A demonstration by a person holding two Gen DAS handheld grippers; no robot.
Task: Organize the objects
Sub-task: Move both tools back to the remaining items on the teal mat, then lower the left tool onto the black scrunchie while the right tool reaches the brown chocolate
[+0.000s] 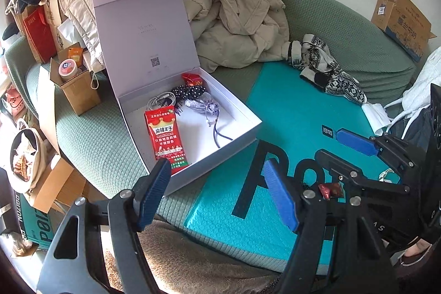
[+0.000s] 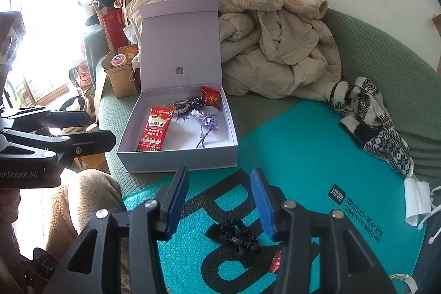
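Observation:
An open white box [image 1: 237,138] [image 2: 233,128] sits on the green sofa, lid upright. Inside lie a red snack packet [image 1: 166,137] [image 2: 154,130], a white cable [image 1: 162,100], a black dotted scrunchie [image 1: 190,92], a purple pouch [image 1: 201,108] and a red candy [image 1: 193,79]. On the teal mailer [image 1: 289,112] [image 2: 303,153] lie a black scrunchie [image 2: 238,239] and a small red candy [image 1: 330,190] [image 2: 276,262]. My left gripper [image 1: 217,192] is open and empty by the box's near corner. My right gripper [image 2: 219,200] [image 1: 303,148] is open above the black scrunchie.
A pile of beige coats [image 1: 234,15] lies behind the box. A patterned knit [image 1: 328,70] [image 2: 369,123] lies right of it. Small cardboard boxes [image 1: 74,84] stand at the left, another [image 1: 399,18] at the far right. White tissue [image 2: 416,200] lies on the mailer's edge.

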